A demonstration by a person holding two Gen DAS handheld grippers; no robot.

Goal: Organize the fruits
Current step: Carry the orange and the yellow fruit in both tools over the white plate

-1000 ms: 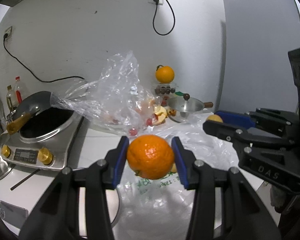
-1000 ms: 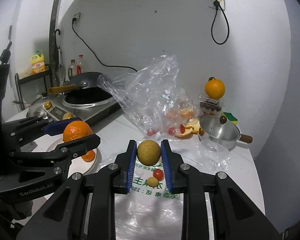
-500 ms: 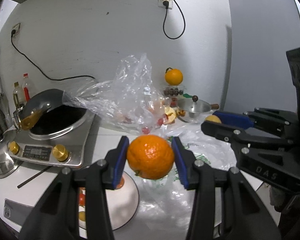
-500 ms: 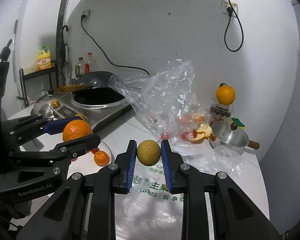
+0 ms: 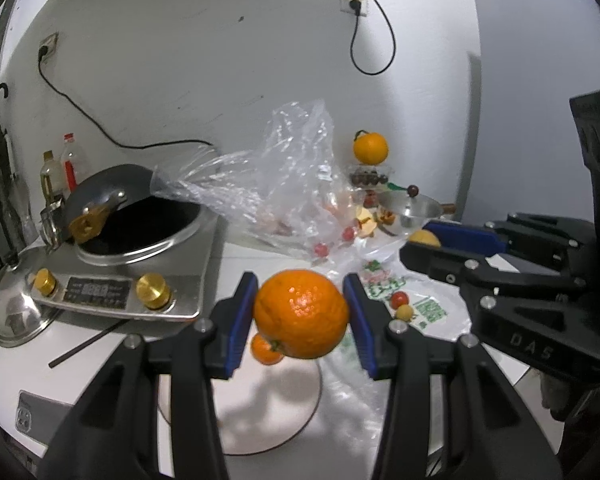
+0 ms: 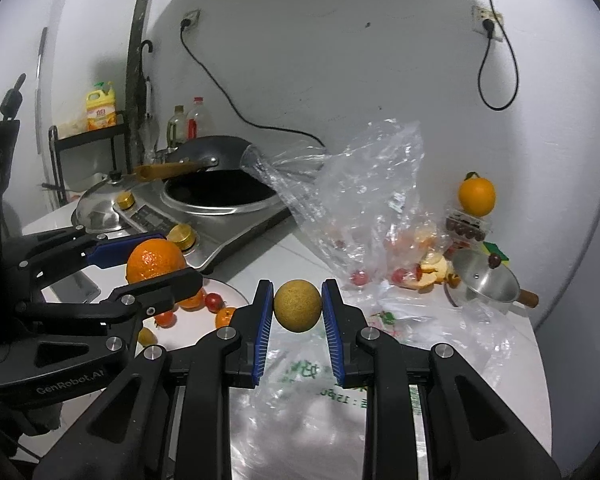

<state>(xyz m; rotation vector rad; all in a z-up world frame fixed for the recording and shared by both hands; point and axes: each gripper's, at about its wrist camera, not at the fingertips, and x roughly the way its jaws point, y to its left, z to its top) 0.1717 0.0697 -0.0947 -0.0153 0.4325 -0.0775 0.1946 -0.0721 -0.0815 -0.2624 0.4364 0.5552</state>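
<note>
The left gripper (image 5: 301,314) is clamped on a large orange (image 5: 301,314), its blue pads pressing both sides, and holds it in the air above the white plate (image 5: 268,420). On the plate lie small fruits: a mandarin (image 6: 225,317), cherry tomatoes (image 6: 213,301) and a yellow fruit (image 6: 147,335). The right gripper (image 6: 297,311) grips a round yellow-brown fruit (image 6: 297,311) between its pads, to the right of the plate and over the flat printed plastic bag (image 6: 320,392). Beyond the plate stands an induction cooker (image 5: 132,268) carrying a dark wok (image 6: 216,152). A crumpled clear bag (image 6: 364,200) lies to the right of the plate, farther back, with orange peel (image 6: 432,270) and a small steel pot (image 6: 486,280) beside it.
</note>
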